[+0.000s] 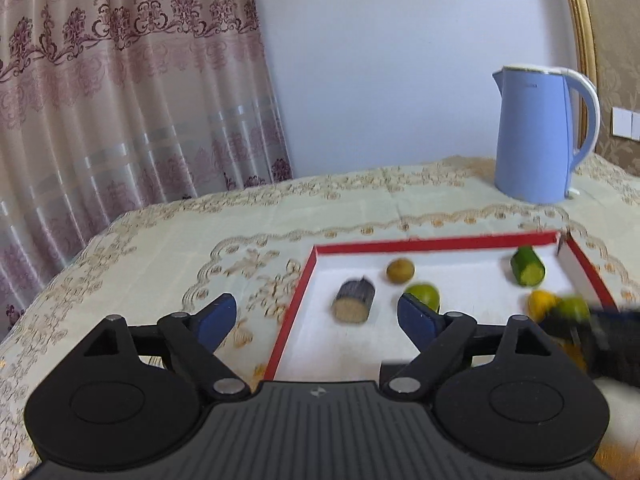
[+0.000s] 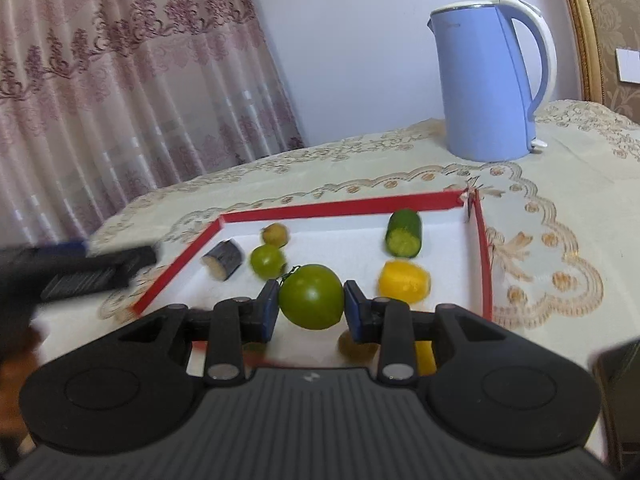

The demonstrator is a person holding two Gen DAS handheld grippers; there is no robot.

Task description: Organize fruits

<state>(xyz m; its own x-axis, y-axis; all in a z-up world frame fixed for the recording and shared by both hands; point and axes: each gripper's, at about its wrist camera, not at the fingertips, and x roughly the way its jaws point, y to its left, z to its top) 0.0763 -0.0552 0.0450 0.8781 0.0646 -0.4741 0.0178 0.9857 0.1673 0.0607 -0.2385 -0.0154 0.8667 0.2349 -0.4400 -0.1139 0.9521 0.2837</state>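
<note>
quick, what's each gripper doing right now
left gripper: open, nothing between its fingers.
right gripper: closed on the green tomato.

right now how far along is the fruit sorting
Already in the tray: cucumber piece, kiwi, dark cut piece, small green fruit and a yellow one. In hand: right gripper clamps a green tomato above the tray. Left gripper is open and empty. Left: setting the tomato down.

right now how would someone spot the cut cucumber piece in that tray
Find the red-rimmed white tray in front of the blue kettle. The cucumber piece lies near the tray's far right corner, behind the yellow fruit. It alone is a dark green cylinder with a pale cut face.
</note>
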